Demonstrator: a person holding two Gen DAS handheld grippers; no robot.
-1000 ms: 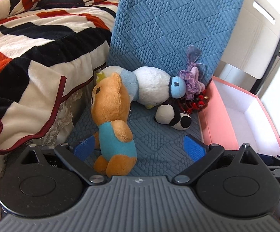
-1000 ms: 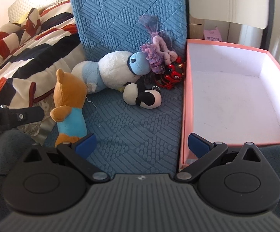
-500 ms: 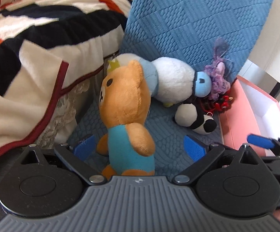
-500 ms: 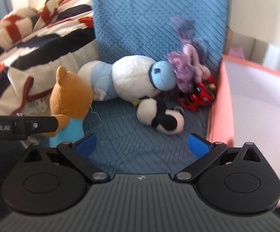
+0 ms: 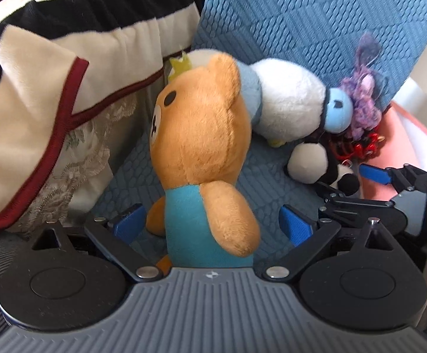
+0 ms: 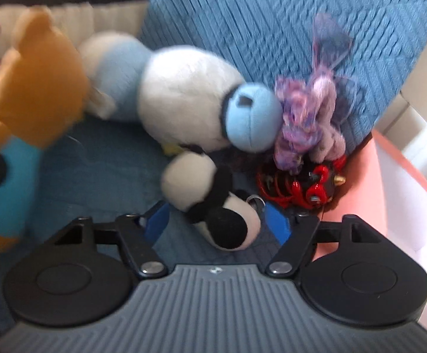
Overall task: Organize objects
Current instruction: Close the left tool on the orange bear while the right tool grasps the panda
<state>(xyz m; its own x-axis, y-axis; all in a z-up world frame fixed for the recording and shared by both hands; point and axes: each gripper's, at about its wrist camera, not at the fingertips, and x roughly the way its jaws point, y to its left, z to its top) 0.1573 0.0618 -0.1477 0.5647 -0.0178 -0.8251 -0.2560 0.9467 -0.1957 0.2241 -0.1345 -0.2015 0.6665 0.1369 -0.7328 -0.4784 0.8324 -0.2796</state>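
An orange bear plush in a teal shirt (image 5: 204,158) stands upright on the blue quilted chair seat (image 5: 272,182), its body between the open jaws of my left gripper (image 5: 212,229). A small black and white panda plush (image 6: 210,203) lies between the open jaws of my right gripper (image 6: 216,225), which also shows in the left wrist view (image 5: 372,173). Behind them lie a white and light blue plush (image 6: 190,100), a purple yarn toy (image 6: 304,120) and a red toy (image 6: 301,188). The pink box (image 6: 384,176) with a white inside stands at the right.
A striped blanket with a dark red trim (image 5: 51,88) hangs off the bed at the left of the chair. The blue quilted chair back (image 6: 272,23) rises behind the toys. The bear plush (image 6: 28,111) is at the left in the right wrist view.
Both grippers have moved forward. The left one now has the bear between its jaws, the right one has closed in around the panda and away from the box.
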